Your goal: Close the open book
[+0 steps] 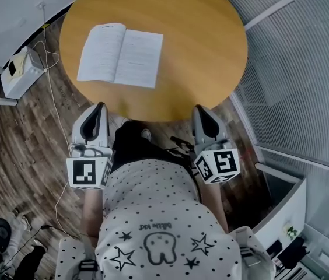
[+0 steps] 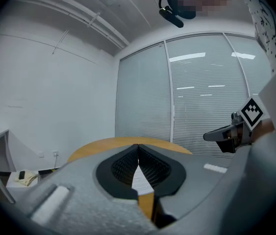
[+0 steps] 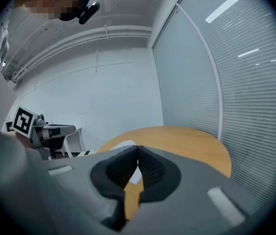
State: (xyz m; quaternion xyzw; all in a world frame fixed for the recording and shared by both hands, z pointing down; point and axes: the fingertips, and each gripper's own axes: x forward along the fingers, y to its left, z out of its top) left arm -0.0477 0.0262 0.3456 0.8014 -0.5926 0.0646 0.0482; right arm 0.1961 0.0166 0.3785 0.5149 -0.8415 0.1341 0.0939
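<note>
While the white open book [image 1: 121,55] lies on the round wooden table [image 1: 205,57], your left gripper [image 1: 100,107] and right gripper [image 1: 200,109] are closed, empty.

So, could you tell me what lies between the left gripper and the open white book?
Nothing but bare round wooden table separates the left gripper and the open white book, per the head view.

White book [image 1: 121,54]; tan table [image 1: 211,51]; white dotted shirt [image 1: 153,188].
</note>
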